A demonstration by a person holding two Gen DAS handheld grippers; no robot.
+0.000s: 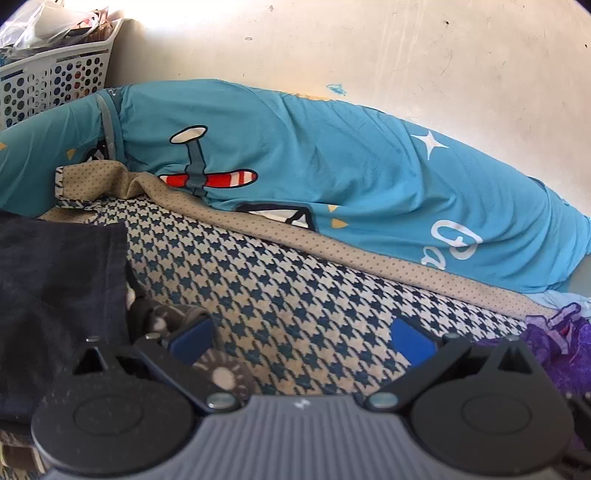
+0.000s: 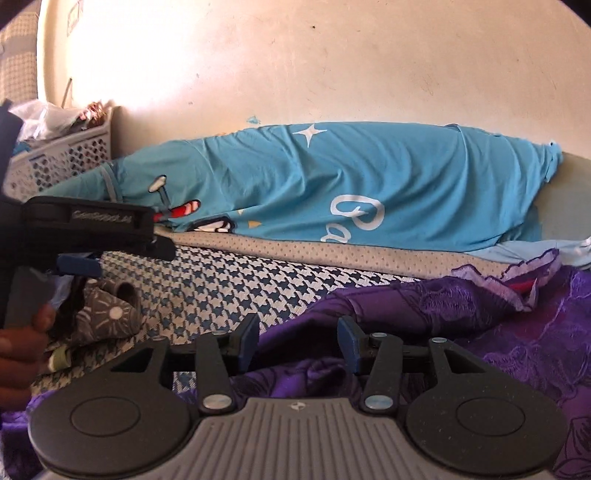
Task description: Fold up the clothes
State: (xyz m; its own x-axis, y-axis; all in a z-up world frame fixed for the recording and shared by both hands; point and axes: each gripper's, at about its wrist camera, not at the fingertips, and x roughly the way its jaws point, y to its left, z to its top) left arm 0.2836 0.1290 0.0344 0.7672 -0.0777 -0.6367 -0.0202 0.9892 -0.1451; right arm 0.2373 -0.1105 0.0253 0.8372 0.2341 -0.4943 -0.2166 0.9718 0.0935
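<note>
Purple garment (image 2: 424,314) lies bunched just beneath the open right hand-held gripper (image 2: 298,341).

Cream wall (image 1: 369,44) across the top of both views, scuffed, small blue mark on it just above the bedding. White perforated basket (image 1: 55,77) upper left of the left view, stuffed with plastic bags (image 1: 44,26); same basket at left edge of the right view, against the wall. Long blue bolster (image 1: 332,166) along the wall, printed with a white star, a red-striped propeller, cursive white letters. Tan dotted sheet (image 1: 332,243) just below it, houndstooth mat (image 1: 277,302) centre frame. Woven beige fabric (image 2: 18,66) far upper left of the right view.
</note>
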